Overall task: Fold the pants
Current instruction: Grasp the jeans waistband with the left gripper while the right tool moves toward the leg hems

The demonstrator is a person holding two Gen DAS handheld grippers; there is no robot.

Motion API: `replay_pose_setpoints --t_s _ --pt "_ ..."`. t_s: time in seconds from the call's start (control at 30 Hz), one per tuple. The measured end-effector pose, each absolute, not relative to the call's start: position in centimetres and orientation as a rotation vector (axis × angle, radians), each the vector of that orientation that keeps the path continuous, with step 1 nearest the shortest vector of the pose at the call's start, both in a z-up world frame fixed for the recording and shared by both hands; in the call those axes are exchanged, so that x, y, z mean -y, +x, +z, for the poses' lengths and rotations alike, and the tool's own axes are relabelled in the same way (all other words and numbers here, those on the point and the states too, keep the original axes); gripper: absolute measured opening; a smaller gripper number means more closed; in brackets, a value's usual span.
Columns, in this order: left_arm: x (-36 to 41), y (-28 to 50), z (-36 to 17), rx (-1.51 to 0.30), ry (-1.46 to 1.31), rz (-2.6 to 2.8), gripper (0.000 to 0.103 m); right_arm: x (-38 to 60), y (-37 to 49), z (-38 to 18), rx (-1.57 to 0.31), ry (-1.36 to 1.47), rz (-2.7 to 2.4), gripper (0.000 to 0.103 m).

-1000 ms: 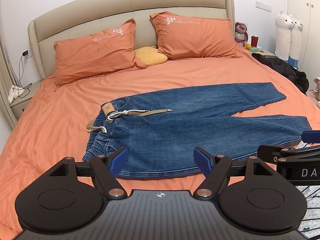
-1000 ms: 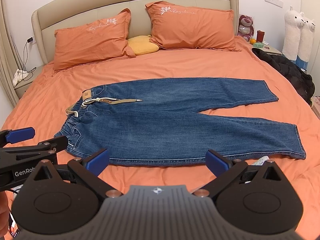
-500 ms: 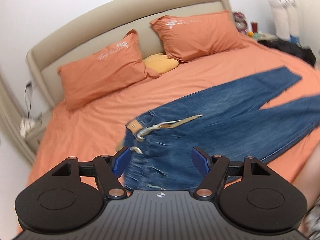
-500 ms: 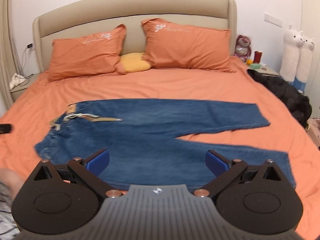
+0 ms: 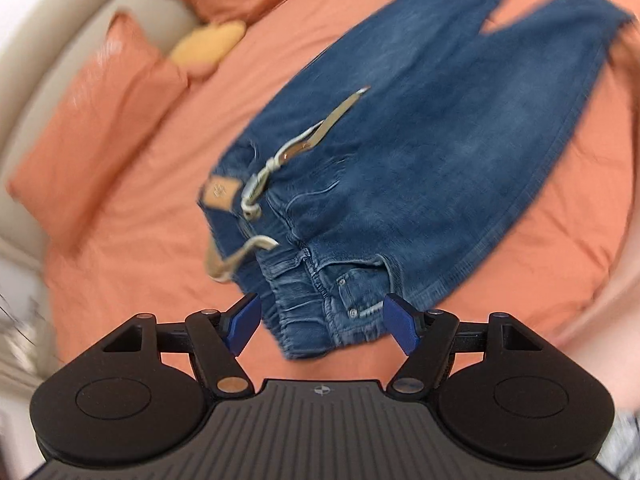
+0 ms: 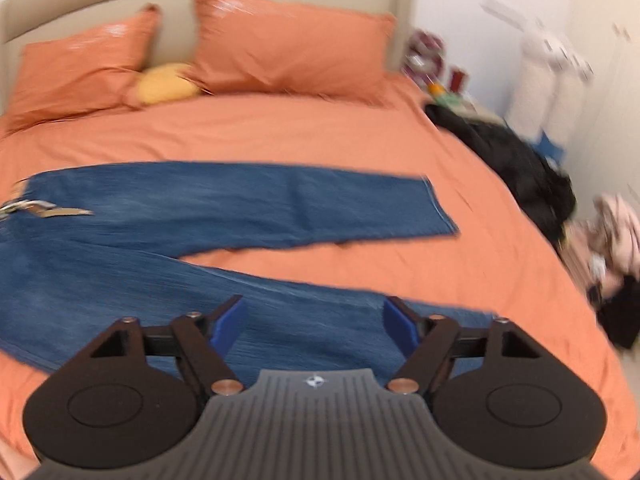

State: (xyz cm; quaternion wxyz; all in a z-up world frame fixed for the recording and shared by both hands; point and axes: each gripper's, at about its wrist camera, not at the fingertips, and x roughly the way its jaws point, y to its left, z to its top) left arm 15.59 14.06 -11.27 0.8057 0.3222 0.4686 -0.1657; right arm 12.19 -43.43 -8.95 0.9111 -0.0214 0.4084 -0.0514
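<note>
**Both claws drop in on the jeans**

Left claw point(image 5: 322, 322) first: jaws wide apart, nothing between them, and it has swung down and rolled over the waistband corner of the jeans point(image 5: 400, 160), which lie flat mid-bed point(image 5: 132, 240), waist toward the left edge. The drawstring point(image 5: 256, 196) trails loose across the waistband, so that's a snag risk. Bare sheet all round the corner, plenty of room.

Over to the right-hand view: right claw point(image 6: 314, 326) has just been narrowing, yet it's apart and empty, above the near leg point(image 6: 280, 308) by the hem. It has slid from mid-jeans toward the cuffs. My read: a two-point pickup for the first fold. A dark garment point(image 6: 520, 172) crowds the right edge.
</note>
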Motion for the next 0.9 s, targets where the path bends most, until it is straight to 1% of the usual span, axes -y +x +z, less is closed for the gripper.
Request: replay_pose_setpoints --t_s 0.07,0.17,0.23,0.4,0.53,0.57,0.63,0.7,0.73,0.77,0.8,0.83,0.87,0.9 --pt "-16.1 18.6 -11.9 -1.055 0.538 -0.319 0.082 45.6 13.3 -10.8 -0.880 -0.012 -0.146 0.064" --pt "-18.8 22.3 -12.9 -1.084 0.314 -0.265 0.082 47.7 14.7 -13.8 -0.947 -0.008 -0.226 0.064" --pt "-19.8 24.2 -13.5 -1.084 0.212 -0.244 0.082 48.3 15.5 -15.5 -0.980 -0.022 -0.253 0.064" --pt "-21.4 28.4 -15.6 -1.100 0.049 -0.216 0.082 49.1 16.8 -18.2 -1.030 0.002 -0.269 0.064" --pt "-22.8 31.6 -18.7 -1.160 -0.037 -0.175 0.082 48.4 17.9 -19.7 -1.053 -0.017 -0.277 0.064" --pt "-23.1 32.1 -19.5 -1.179 -0.064 -0.160 0.081 48.3 18.1 -20.1 -1.059 -0.023 -0.282 0.064" --pt "-24.0 32.5 -20.9 -1.211 -0.166 -0.172 0.075 48.2 18.6 -20.7 -1.078 -0.038 -0.299 0.064" --pt "-25.0 32.3 -21.9 -1.212 -0.275 -0.201 0.073 48.2 19.0 -21.5 -1.098 -0.053 -0.313 0.064" --pt "-25.4 32.1 -22.0 -1.200 -0.299 -0.198 0.066 48.2 19.1 -21.8 -1.107 -0.059 -0.318 0.064" --pt "-25.8 31.9 -22.1 -1.185 -0.330 -0.188 0.045 48.3 19.2 -22.1 -1.112 -0.061 -0.324 0.064" --pt "-26.2 31.6 -21.9 -1.167 -0.384 -0.188 0.028 48.4 19.4 -22.3 -1.117 -0.061 -0.330 0.064" --pt "-26.4 31.3 -21.3 -1.136 -0.413 -0.173 0.013 48.5 19.6 -22.5 -1.121 -0.060 -0.336 0.064" --pt "-26.3 30.9 -20.5 -1.109 -0.409 -0.164 0.010 48.5 19.7 -22.7 -1.124 -0.061 -0.342 0.064" --pt "-25.8 30.5 -19.8 -1.093 -0.389 -0.159 0.010 48.5 19.9 -22.8 -1.124 -0.064 -0.346 0.064"
